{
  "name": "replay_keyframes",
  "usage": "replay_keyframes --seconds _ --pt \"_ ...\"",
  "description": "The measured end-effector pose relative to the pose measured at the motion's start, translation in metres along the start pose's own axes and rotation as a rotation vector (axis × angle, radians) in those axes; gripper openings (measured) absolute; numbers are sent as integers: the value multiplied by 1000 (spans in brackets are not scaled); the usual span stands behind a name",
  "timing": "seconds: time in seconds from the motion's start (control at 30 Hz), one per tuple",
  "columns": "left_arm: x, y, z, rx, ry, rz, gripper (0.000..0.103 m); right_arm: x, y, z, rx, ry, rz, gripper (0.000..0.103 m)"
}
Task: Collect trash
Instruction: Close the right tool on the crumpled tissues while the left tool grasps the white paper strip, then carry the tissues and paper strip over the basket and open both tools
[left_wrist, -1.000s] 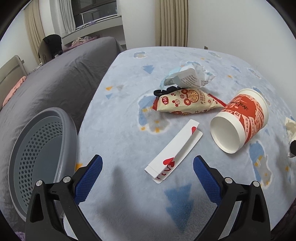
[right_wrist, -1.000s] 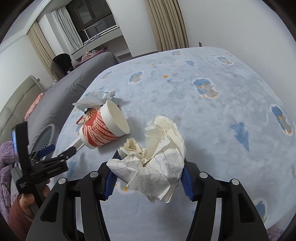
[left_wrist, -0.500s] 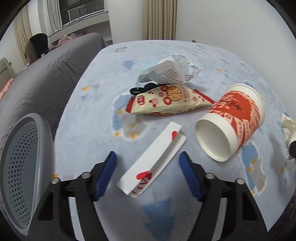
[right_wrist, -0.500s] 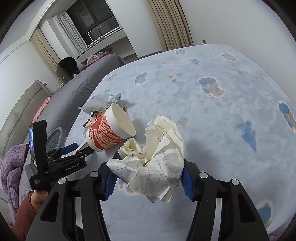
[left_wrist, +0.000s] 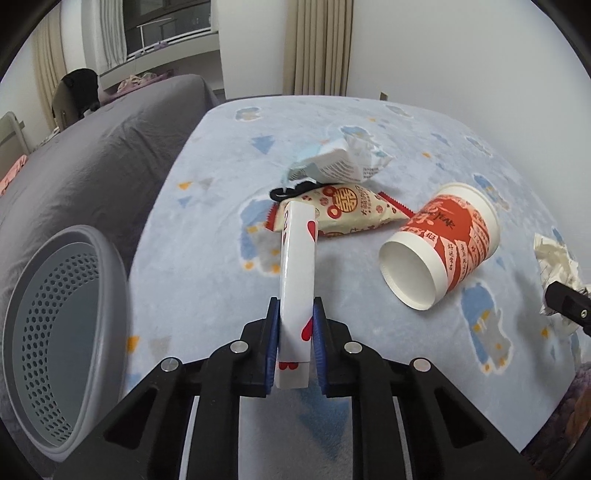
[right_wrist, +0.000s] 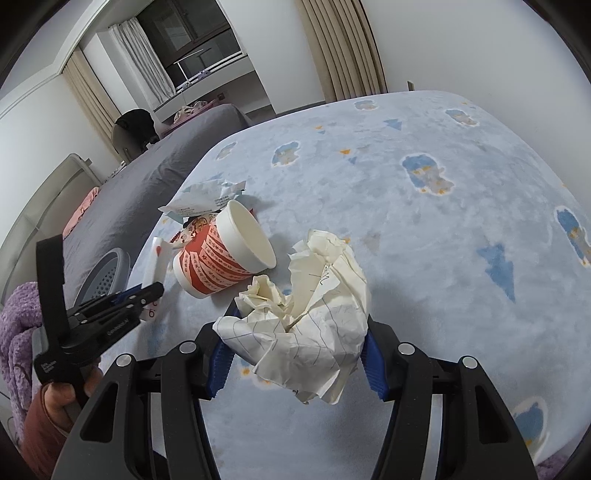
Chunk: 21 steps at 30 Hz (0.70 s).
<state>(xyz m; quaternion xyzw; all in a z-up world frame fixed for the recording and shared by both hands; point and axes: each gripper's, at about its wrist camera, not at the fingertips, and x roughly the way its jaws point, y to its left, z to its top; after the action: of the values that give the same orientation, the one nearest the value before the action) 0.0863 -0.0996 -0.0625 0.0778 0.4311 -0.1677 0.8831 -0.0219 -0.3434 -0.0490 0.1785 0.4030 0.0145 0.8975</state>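
- left gripper (left_wrist: 295, 343): clamped on 1 white box (left_wrist: 297, 273)
- right gripper (right_wrist: 295, 360): clamped on 1 paper wad (right_wrist: 314, 314)
- blanket (left_wrist: 369, 129): 1 cup (left_wrist: 439, 243), 2 wrappers (left_wrist: 354, 214)
- 1 grey basket (left_wrist: 55, 325), left edge

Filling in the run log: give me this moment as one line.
left gripper: shut on white heart-print box | right gripper: shut on crumpled paper | paper cup: on bed
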Motion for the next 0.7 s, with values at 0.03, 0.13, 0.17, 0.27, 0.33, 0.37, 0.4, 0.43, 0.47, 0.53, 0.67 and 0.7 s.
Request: replay_keyframes --seconds 0.03,0.13,0.17,0.27,0.33,0.37,0.4,0.43,0.47,0.53,0.67,0.7 --pt "-5 2 0 -6 -10 -2 17 -1 2 -1 -5 -2 -2 57" --pt "-18 10 -2 -18 -39 1 17 -3 9 -4 -14 -3 -7 57" --pt "-24 14 -2 -25 -51 2 17 -5 11 -6 -14 -3 -4 57" --pt "-38 24 -3 -43 -78 10 17 -8 20 -11 -15 -1 -2 57" --pt "-48 33 -5 -60 -98 21 17 -12 27 -12 -22 -4 2 57" --pt "-52 37 -5 -68 -105 29 17 -13 33 -13 -27 -3 4 57" --pt "-56 43 -5 -79 -114 44 17 -14 37 -14 -31 -1 6 57" --pt "-61 50 -6 -92 -121 54 17 -15 42 -14 -35 1 9 57" --pt "-65 56 -6 -105 -127 59 17 -16 50 -14 -41 4 16 57" --pt "-74 71 -7 -141 -143 75 17 -18 63 -13 -60 4 26 57" --pt "-91 95 -12 -186 -178 110 17 -21 101 -9 -129 -10 50 57" --pt "-95 102 -13 -195 -186 120 17 -21 110 -8 -144 -11 59 57"
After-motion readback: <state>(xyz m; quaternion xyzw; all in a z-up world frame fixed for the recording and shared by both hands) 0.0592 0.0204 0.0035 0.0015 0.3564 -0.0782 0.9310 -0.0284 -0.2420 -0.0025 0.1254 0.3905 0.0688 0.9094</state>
